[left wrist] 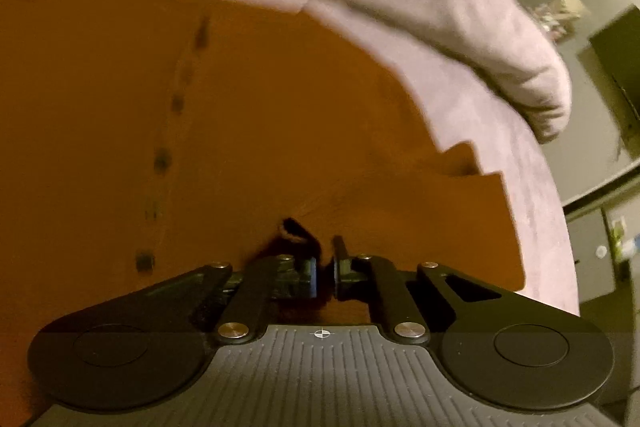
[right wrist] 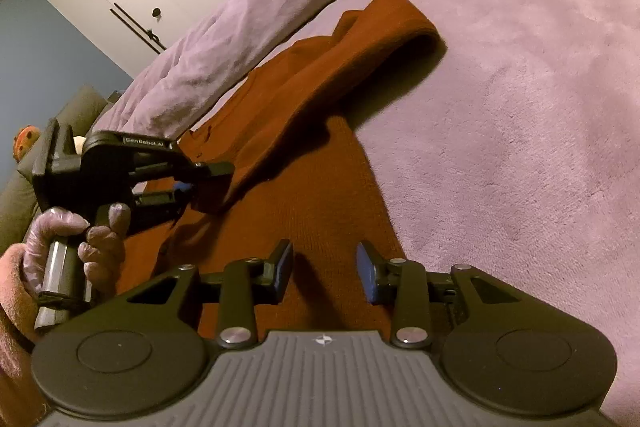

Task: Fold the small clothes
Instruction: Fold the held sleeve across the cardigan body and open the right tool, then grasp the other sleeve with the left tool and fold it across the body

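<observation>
Rust-orange knit garment (right wrist: pixel 320 195) lies on the purple blanket (right wrist: pixel 520 107), one sleeve folded across it. Left gripper (right wrist: pixel 208 179) is clamped on the sleeve's edge. Right gripper (right wrist: pixel 324 267) hovers over the garment's near end, jaws apart, holding nothing.

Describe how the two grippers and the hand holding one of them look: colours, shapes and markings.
Both grippers, the left gripper and right gripper, are black linkages with silver rivets, round discs, a ribbed grey body and blue finger pads. White lettering marks the left gripper. The hand wears a pale purple glove.
</observation>
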`<state>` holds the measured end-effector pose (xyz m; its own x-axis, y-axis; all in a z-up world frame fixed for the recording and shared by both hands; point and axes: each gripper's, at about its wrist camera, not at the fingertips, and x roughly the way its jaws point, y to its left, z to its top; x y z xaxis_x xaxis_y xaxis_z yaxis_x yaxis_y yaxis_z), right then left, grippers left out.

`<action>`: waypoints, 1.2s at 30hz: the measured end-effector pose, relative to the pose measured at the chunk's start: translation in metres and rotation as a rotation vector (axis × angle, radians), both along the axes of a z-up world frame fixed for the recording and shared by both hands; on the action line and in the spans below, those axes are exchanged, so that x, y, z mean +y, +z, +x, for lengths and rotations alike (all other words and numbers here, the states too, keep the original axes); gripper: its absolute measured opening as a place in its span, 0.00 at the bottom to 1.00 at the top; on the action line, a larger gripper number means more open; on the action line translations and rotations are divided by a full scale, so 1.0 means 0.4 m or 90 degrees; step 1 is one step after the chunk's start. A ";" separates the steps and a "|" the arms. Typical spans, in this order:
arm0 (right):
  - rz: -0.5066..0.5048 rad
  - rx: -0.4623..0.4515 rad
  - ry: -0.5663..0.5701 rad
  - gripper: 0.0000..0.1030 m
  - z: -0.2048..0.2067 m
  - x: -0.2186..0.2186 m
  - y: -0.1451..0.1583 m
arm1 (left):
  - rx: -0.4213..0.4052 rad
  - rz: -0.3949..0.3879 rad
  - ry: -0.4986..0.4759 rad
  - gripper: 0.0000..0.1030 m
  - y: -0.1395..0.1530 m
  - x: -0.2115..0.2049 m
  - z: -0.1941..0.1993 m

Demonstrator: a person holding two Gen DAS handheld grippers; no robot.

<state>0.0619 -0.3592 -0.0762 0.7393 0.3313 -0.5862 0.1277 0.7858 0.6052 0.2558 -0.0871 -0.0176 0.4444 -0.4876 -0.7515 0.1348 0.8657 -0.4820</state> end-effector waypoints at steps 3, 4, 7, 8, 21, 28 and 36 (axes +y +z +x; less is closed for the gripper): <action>-0.015 0.004 0.003 0.33 0.000 0.007 0.006 | -0.080 -0.012 0.002 0.08 0.107 0.040 -0.005; -0.024 0.004 0.006 0.33 0.000 0.011 0.009 | -0.107 -0.014 0.008 0.08 0.146 0.063 -0.007; -0.051 0.004 0.011 0.33 0.002 0.025 0.013 | -0.184 0.011 0.044 0.08 0.240 0.150 -0.015; -0.059 0.004 0.012 0.34 0.003 0.030 0.014 | -0.205 0.032 0.060 0.08 0.262 0.186 -0.015; -0.072 0.010 0.016 0.40 0.028 0.040 0.055 | -0.109 0.170 0.177 0.08 0.109 0.400 0.016; 0.037 -0.014 0.000 0.40 0.153 0.042 0.091 | -0.120 0.161 0.178 0.08 0.097 0.446 0.022; 0.199 -0.008 -0.092 0.72 0.347 0.062 0.035 | -0.164 0.166 0.195 0.08 0.159 0.487 0.069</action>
<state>0.2007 -0.3345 -0.0620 0.7987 0.3844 -0.4629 0.2150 0.5363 0.8162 0.2835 0.1075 0.0460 0.7266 -0.1149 -0.6774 -0.0586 0.9720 -0.2277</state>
